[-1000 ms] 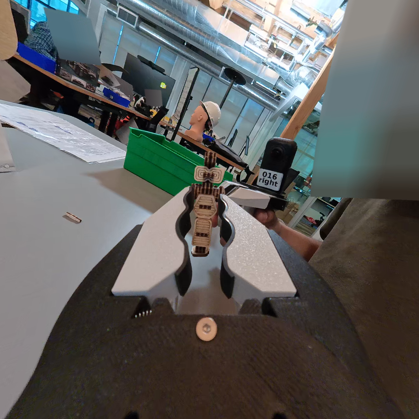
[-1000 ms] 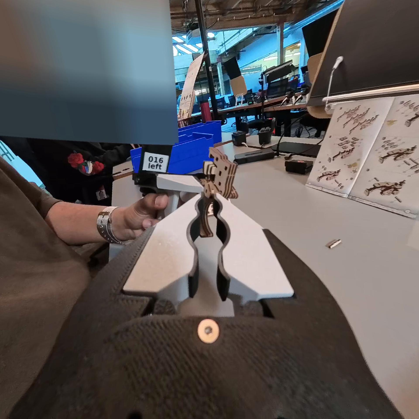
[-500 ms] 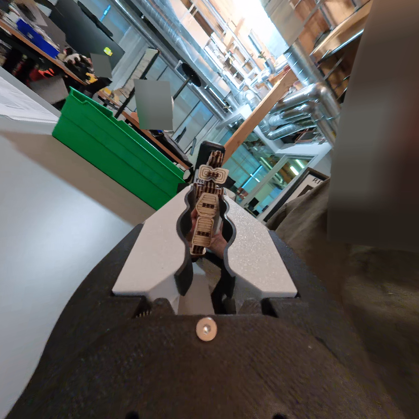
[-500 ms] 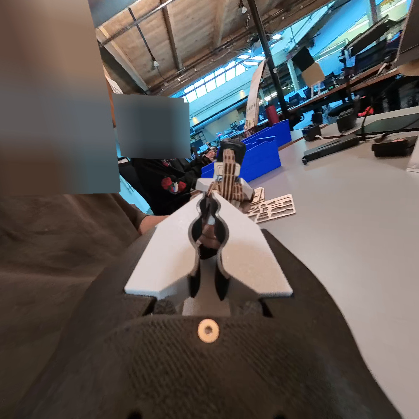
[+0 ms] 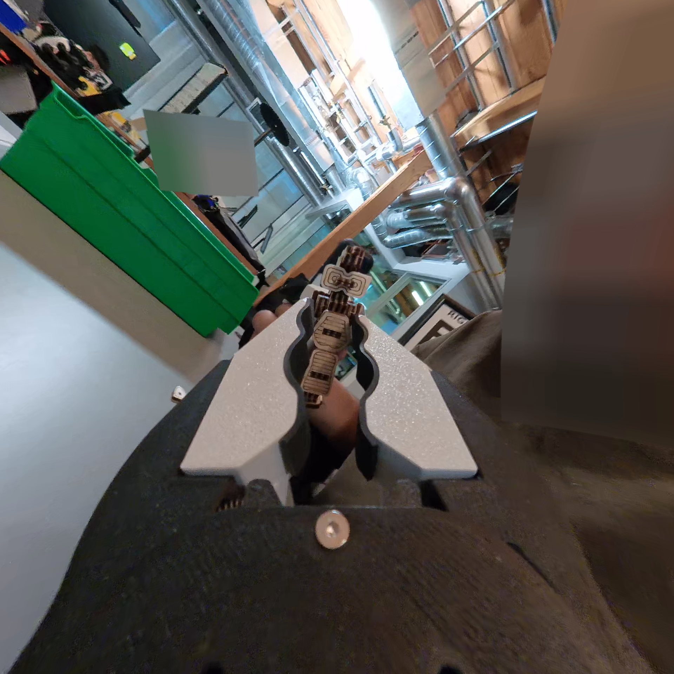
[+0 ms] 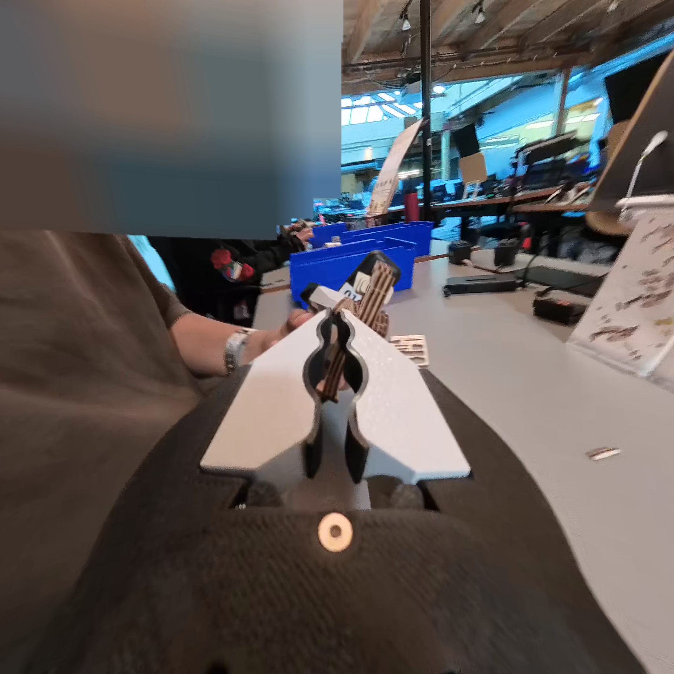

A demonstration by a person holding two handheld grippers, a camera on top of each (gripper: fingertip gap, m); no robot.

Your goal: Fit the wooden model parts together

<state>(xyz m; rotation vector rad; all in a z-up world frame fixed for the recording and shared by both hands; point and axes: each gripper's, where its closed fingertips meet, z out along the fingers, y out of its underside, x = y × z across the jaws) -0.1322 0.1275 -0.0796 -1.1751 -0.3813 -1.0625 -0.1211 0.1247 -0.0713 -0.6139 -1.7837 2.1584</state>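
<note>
Both tongs are up off the grey worktop (image 6: pixel 529 383). The left tongs (image 5: pixel 330 317) pinch the wooden model (image 5: pixel 330 328). The right tongs (image 6: pixel 337 321) pinch its other end (image 6: pixel 333 368).

The left gripper (image 5: pixel 330 317) points up and forward. Its two grey fingers (image 5: pixel 255 394) are pressed in close near the tips, pinching the wooden model (image 5: pixel 328 346) between them. The right gripper (image 6: pixel 337 321) points forward over the table, and its fingers (image 6: pixel 281 394) nearly meet at the tips, squeezing the same wooden model (image 6: pixel 333 372). The person's left hand (image 6: pixel 277 335), with a band on the wrist, shows just behind the right gripper's tips.
</note>
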